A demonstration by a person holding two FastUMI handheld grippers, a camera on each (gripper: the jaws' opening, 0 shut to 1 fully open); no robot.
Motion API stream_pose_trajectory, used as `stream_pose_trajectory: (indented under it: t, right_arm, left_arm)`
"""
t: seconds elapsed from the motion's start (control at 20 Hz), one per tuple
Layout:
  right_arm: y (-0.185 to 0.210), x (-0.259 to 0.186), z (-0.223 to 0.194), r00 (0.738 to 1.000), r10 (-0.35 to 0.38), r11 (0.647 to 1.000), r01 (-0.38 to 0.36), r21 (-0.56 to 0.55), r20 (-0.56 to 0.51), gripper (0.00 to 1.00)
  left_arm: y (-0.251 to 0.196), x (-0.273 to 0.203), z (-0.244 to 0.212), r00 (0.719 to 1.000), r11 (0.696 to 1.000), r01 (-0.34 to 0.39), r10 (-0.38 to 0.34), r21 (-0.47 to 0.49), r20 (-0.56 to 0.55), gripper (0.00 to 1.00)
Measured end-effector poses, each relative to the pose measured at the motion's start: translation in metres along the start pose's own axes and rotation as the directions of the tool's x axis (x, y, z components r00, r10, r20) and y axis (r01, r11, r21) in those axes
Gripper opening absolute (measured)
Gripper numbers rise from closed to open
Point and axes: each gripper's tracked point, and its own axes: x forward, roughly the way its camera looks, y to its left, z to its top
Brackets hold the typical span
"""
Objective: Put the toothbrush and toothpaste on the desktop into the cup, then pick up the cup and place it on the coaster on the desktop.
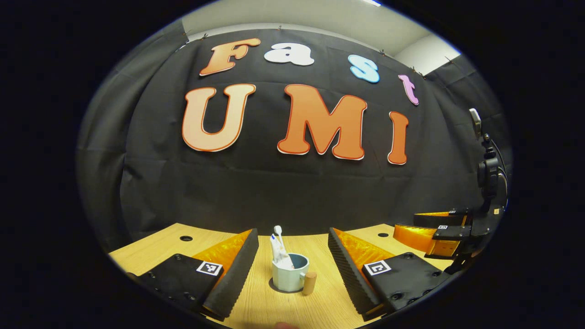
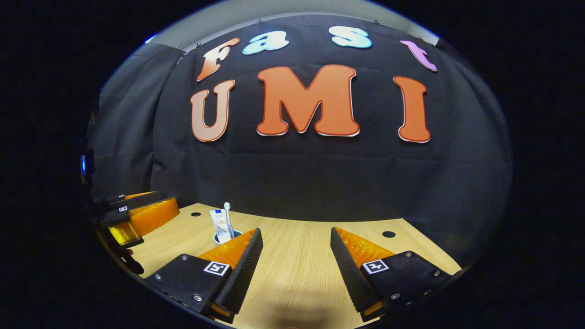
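A pale cup with a wooden handle stands upright on the wooden desktop. A white toothbrush and a toothpaste tube stand inside it. My left gripper is open, and the cup sits between its fingers without touching them. A dark patch lies under the cup's base; I cannot tell if it is a coaster or a shadow. In the right gripper view the cup is at the left, partly hidden by a finger, with the toothpaste tube and toothbrush rising from it. My right gripper is open over bare desktop.
The right gripper shows far right in the left gripper view, and the left gripper far left in the right gripper view. The desktop has round holes. A camera mount stands at the right.
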Motion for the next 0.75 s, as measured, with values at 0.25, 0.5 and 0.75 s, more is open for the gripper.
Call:
stream_pose_trajectory:
  t: [0.25, 0.5, 0.75]
  right_arm:
    - [-0.021, -0.011, 0.003, 0.998, -0.034, 0.999, 0.033, 0.021, 0.051, 0.9]
    - [-0.034, -0.027, 0.006, 0.996, -0.048, 0.998, 0.045, 0.043, 0.08, 0.9]
    - [-0.039, -0.033, 0.004, 0.995, -0.056, 0.998, 0.053, 0.044, 0.08, 0.9]
  left_arm:
    - [-0.005, -0.009, 0.011, 0.999, 0.999, -0.025, 0.025, 0.02, 0.035, 0.97]
    - [-0.007, -0.014, 0.017, 0.997, 0.999, -0.047, 0.046, 0.017, 0.054, 0.98]
    - [-0.013, -0.018, 0.024, 0.996, 0.998, -0.052, 0.05, 0.024, 0.075, 0.97]
